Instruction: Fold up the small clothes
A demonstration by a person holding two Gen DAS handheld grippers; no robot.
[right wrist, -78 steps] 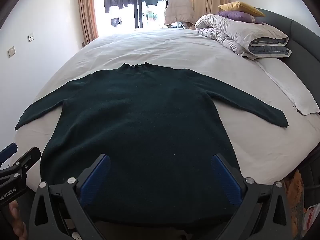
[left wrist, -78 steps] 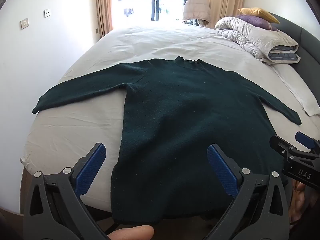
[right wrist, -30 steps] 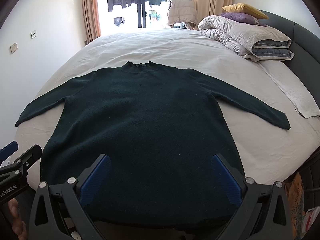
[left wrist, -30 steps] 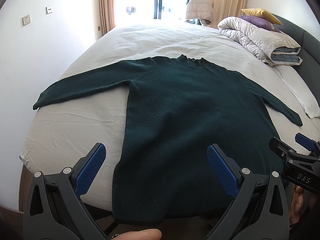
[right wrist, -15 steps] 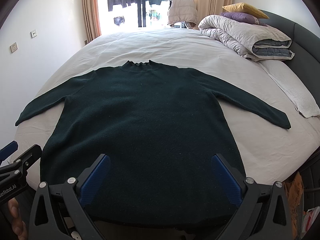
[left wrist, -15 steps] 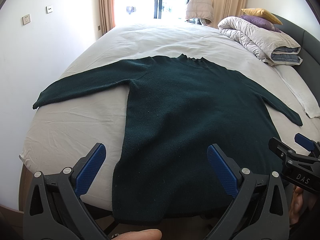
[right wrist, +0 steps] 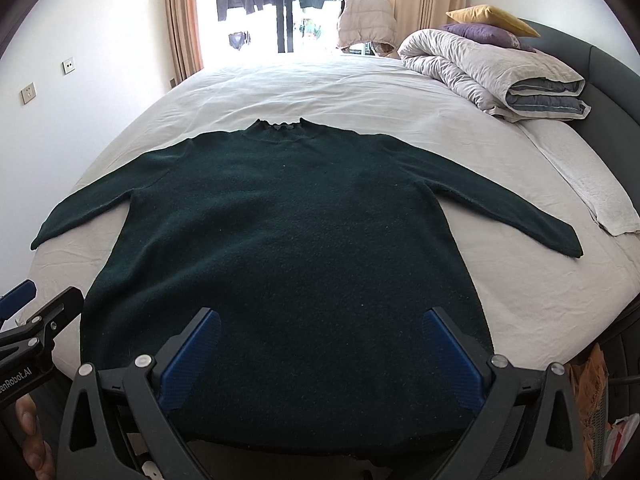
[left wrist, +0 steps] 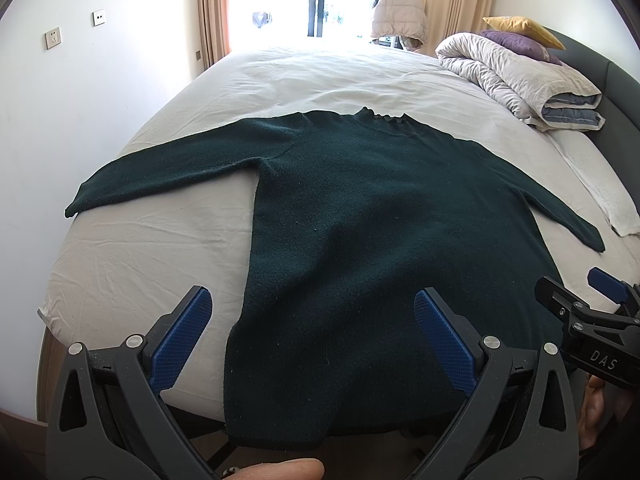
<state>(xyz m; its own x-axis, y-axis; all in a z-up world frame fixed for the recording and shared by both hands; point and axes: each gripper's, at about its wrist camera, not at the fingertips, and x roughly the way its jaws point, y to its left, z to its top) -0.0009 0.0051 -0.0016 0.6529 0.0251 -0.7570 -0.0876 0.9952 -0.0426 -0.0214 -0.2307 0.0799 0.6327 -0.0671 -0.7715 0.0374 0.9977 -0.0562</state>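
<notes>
You have the dark green sweater (right wrist: 288, 240) spread flat across the bed (right wrist: 360, 92), hem hanging over its near edge, so your left gripper (left wrist: 312, 336) and right gripper (right wrist: 320, 348), both wide open and empty, can reach it to fold.

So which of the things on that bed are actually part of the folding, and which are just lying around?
Part of the job:
- dark green sweater, spread flat, sleeves out
- left gripper, open
- right gripper, open
- bed, the work surface

Just lying about:
- rolled duvet
- yellow pillow
- purple pillow
- white towel
- pale jacket by the window
</notes>
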